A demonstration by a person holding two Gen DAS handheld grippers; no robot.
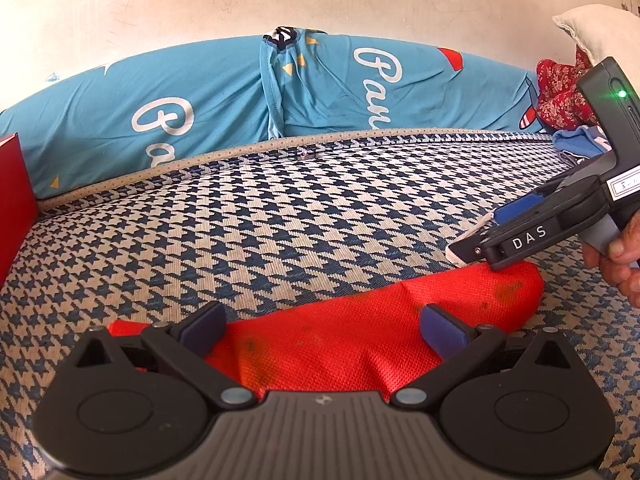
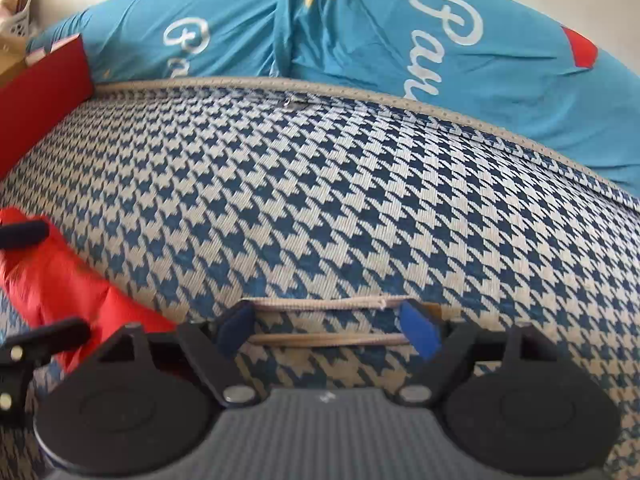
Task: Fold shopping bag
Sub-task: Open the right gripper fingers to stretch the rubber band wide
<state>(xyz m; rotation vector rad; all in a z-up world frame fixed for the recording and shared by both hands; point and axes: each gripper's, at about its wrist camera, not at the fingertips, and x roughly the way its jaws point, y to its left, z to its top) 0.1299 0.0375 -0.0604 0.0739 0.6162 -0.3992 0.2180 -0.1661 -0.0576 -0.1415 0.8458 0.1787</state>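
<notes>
A red woven shopping bag [image 1: 360, 320] lies crumpled in a long strip on the blue-and-white houndstooth mat [image 1: 280, 220]. My left gripper [image 1: 324, 330] is open, its blue pads [image 1: 204, 326] wide apart on either side of the bag's middle and not pressing it. My right gripper [image 1: 476, 236], held by a hand [image 1: 616, 256], hovers at the bag's right end, just above the fabric. In the right wrist view the right gripper [image 2: 328, 330] is open with only the mat's piped seam between its pads; the bag [image 2: 60, 280] lies to its left.
A blue bolster with white script [image 1: 224, 100] runs along the mat's far edge against a pale wall. A red box [image 1: 12, 200] stands at the left. A white pillow [image 1: 592, 32] and red floral cloth [image 1: 560, 92] sit at the far right.
</notes>
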